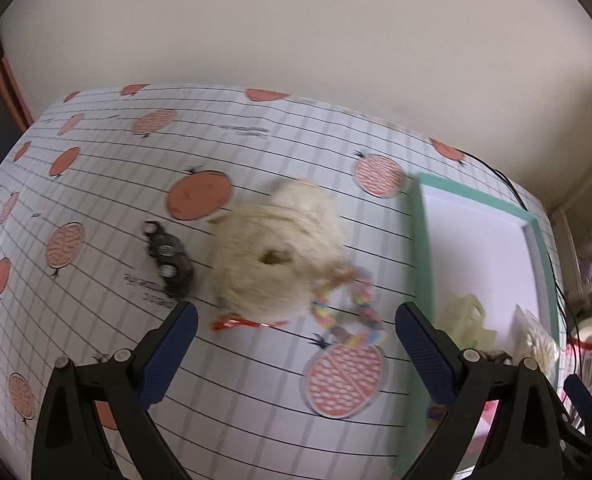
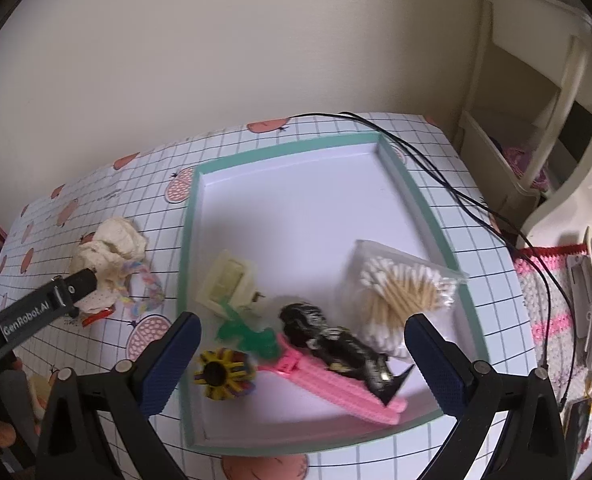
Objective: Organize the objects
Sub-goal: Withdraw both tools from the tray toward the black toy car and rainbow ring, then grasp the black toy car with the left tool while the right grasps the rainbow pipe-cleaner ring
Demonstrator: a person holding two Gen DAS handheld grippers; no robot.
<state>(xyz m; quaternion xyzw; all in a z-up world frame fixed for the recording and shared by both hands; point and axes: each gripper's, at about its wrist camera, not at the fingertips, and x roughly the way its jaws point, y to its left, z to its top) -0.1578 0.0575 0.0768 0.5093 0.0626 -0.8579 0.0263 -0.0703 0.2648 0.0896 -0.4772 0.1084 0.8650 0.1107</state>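
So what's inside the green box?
In the green box: cotton swabs, a pink clip under a black thing, a yellow-black toy, a cream piece. The pink clip's middle is covered.

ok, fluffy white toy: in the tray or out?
Out. The fluffy white toy lies on the tablecloth, left of the green-rimmed tray, beside the black toy car.

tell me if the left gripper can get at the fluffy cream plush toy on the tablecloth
Probably yes: the left gripper is open and the fluffy cream plush toy lies just ahead of its fingers, nothing between. The small black toy car sits beside it, clear of the path.
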